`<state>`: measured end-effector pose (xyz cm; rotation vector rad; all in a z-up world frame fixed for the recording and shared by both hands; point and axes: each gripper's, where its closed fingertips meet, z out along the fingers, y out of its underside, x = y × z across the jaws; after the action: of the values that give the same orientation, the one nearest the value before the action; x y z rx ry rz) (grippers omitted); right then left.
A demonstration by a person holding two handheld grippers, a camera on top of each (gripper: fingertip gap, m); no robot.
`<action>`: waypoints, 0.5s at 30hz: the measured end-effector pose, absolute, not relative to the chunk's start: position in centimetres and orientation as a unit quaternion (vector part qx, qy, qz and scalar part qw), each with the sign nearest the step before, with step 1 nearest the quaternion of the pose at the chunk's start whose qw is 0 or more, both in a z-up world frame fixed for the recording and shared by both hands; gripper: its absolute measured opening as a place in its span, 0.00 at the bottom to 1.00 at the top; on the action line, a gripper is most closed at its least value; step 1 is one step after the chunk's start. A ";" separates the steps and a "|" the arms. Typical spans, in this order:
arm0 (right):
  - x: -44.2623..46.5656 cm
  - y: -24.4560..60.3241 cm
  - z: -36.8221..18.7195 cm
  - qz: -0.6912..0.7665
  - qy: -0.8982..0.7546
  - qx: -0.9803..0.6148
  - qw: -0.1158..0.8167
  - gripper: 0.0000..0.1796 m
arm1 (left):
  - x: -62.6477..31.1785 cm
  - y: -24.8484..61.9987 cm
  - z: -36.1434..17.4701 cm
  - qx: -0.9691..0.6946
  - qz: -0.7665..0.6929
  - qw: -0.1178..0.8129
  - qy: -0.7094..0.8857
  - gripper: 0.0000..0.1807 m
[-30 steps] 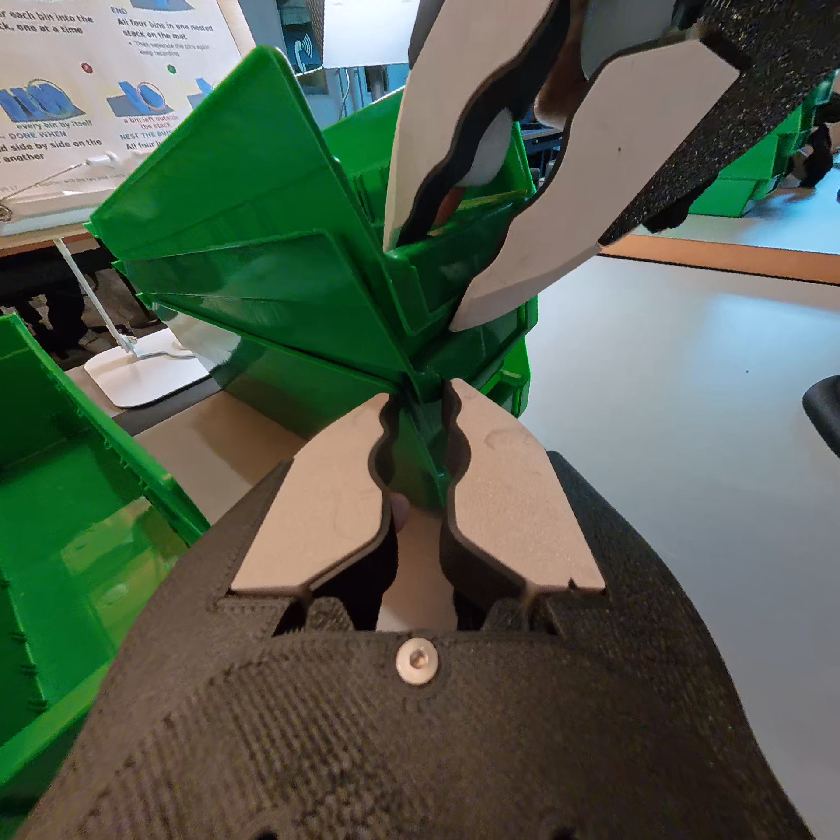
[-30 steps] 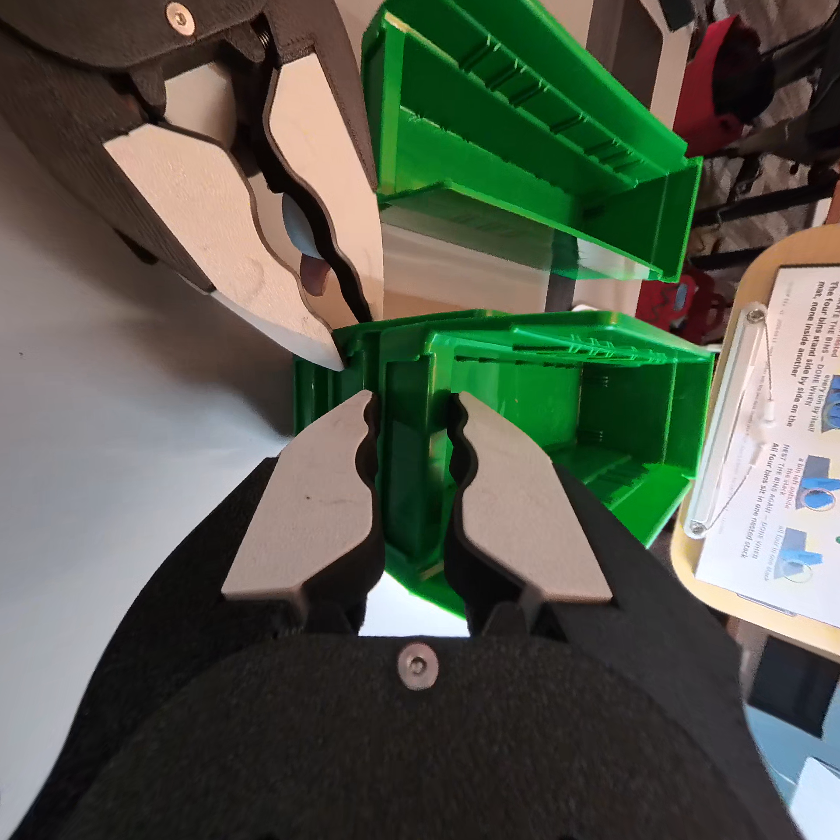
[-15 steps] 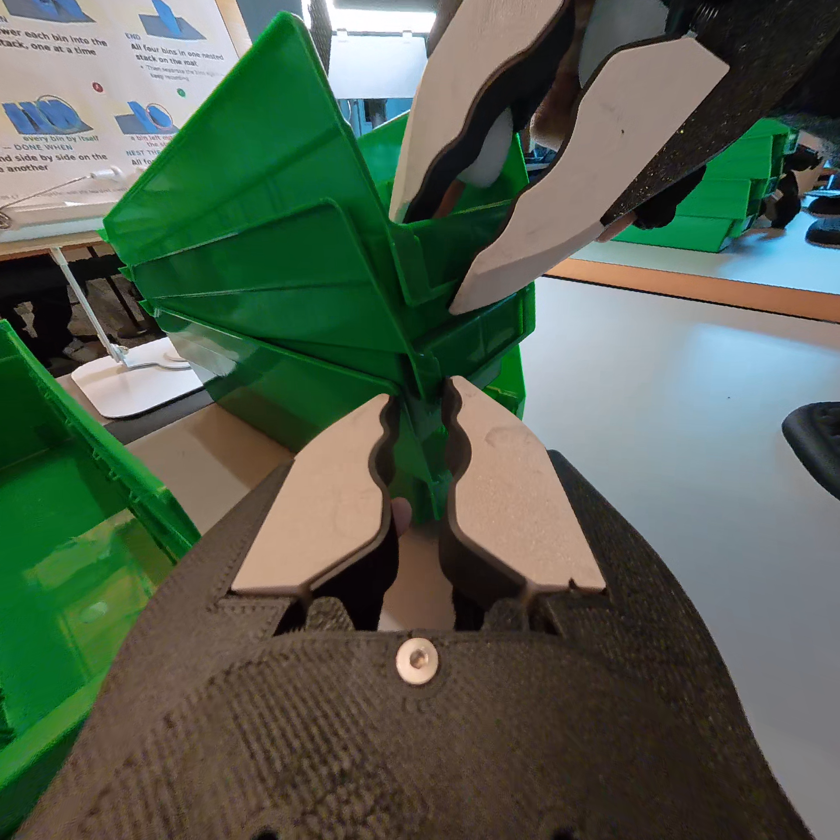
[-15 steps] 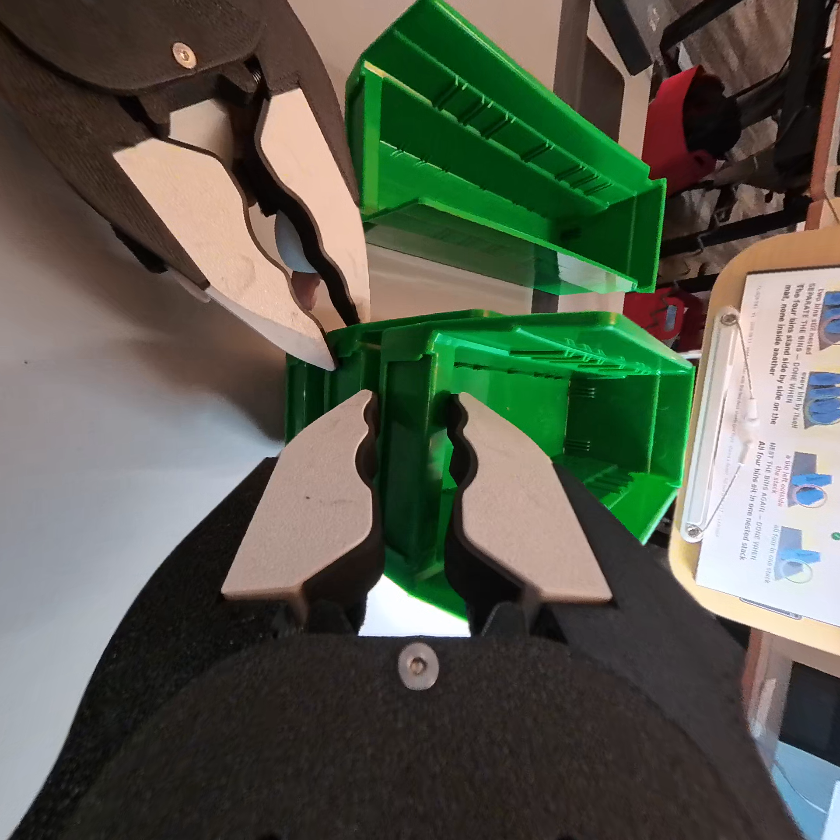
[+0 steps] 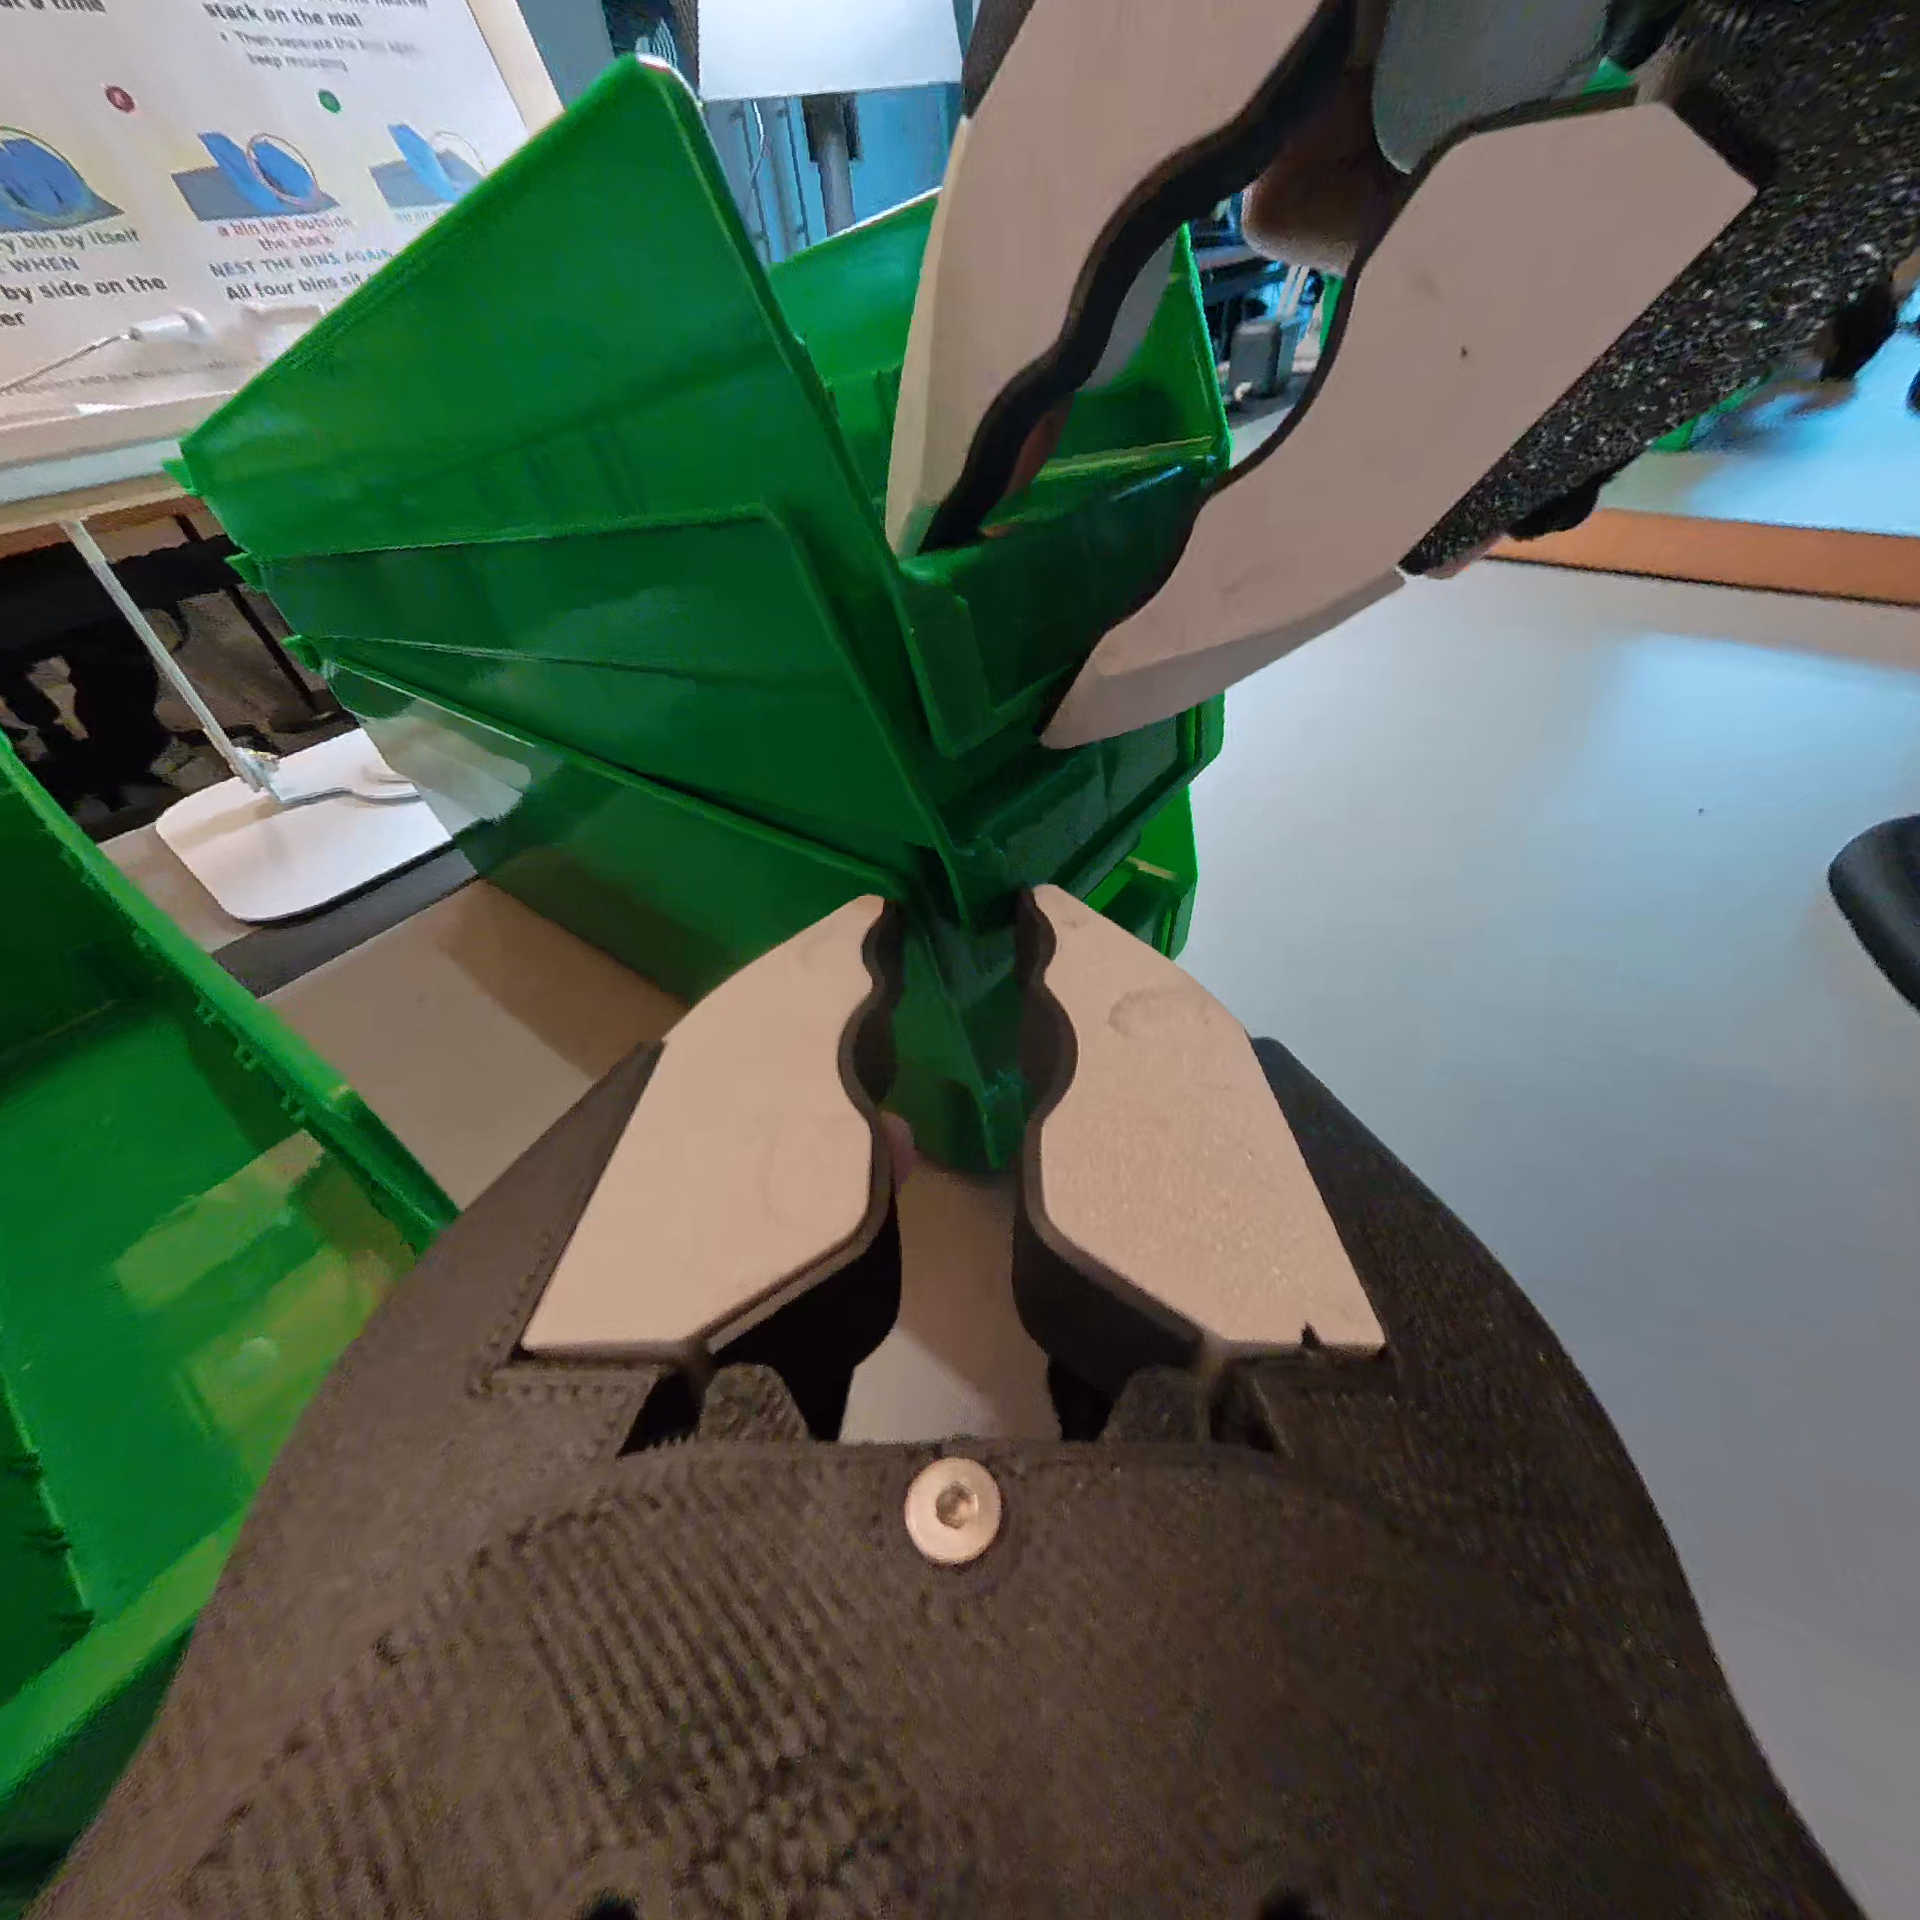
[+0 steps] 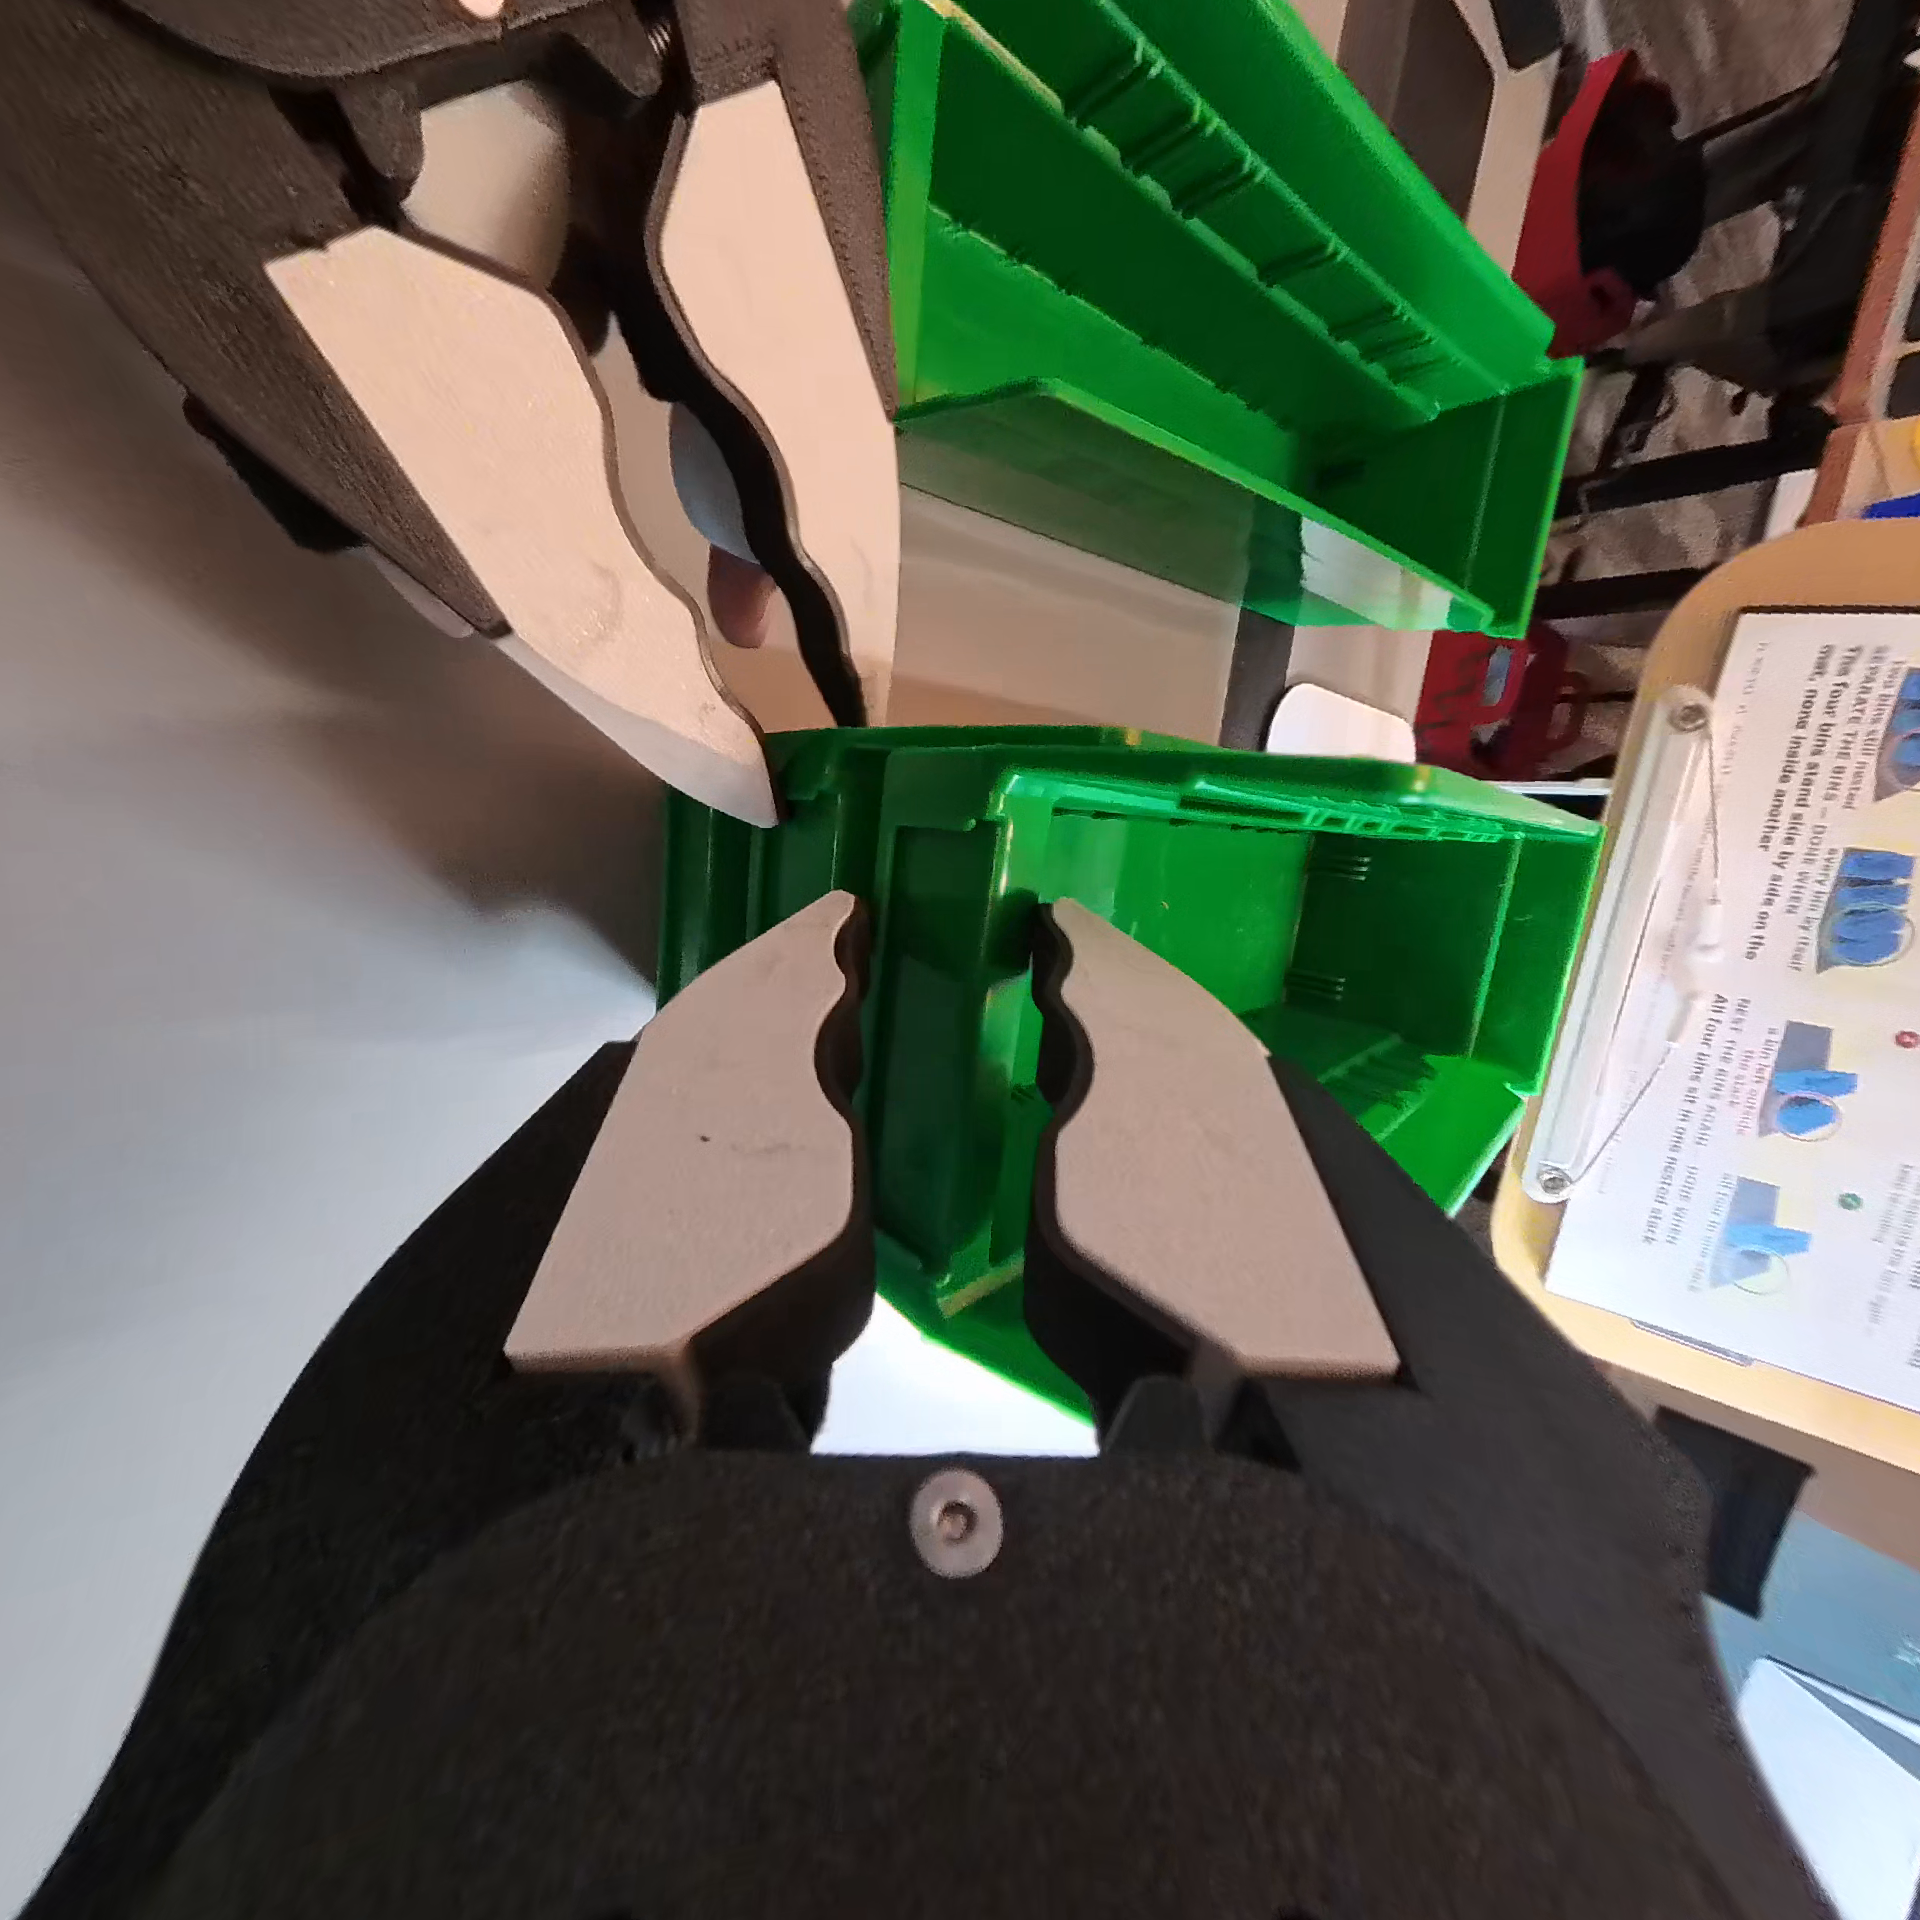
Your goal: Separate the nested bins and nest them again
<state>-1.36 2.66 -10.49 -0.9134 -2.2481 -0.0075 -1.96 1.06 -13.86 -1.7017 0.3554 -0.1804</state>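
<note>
A stack of nested green bins (image 5: 644, 810) stands on the table. My left gripper (image 5: 954, 904) is shut on the front wall of a lower bin in the stack. My right gripper (image 5: 987, 623) comes in from above and is shut on the front wall of the top bin (image 5: 540, 343), which is tilted up out of the stack. In the right wrist view, my right gripper (image 6: 945, 909) clamps the inner bin's (image 6: 1299, 935) front wall, and my left gripper (image 6: 821, 764) grips the rim of the outer bins (image 6: 717, 894). A separate green bin (image 5: 156, 1247) stands alone at the left and shows in the right wrist view (image 6: 1195, 312).
An instruction sheet (image 5: 208, 208) on a stand with a white base (image 5: 312, 831) stands behind the stack; it shows at the right of the right wrist view (image 6: 1766, 987). The pale table surface (image 5: 1558, 935) stretches to the right. A black object (image 5: 1881, 904) sits at the right edge. One gripper's finger ends stand about 4 centimetres off the other's. The black object (image 5: 1881, 904) is about 30 centimetres from both grippers' fingertips.
The top bin has tilted and slid a little further out of the stack in my right gripper. My left gripper keeps its hold on the lower bins.
</note>
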 end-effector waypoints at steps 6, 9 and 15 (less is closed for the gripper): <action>-0.8 1.5 -6.5 0.116 -0.811 -0.396 0.415 0.18 | -2.1 0.7 -14.1 -0.750 -0.055 0.637 0.169 0.12; -0.1 3.2 -4.1 0.140 -0.778 -0.430 0.435 0.17 | -2.1 0.6 -14.1 -0.749 -0.041 0.637 0.178 0.13; -2.3 9.4 -1.3 0.127 -0.739 -0.475 0.460 0.16 | -2.0 0.9 -14.2 -0.747 -0.023 0.637 0.188 0.13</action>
<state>-2.26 9.45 -1.26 -1.1699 -1.8192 0.3122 -1.98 0.88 -14.15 -1.7064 0.4286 -0.0536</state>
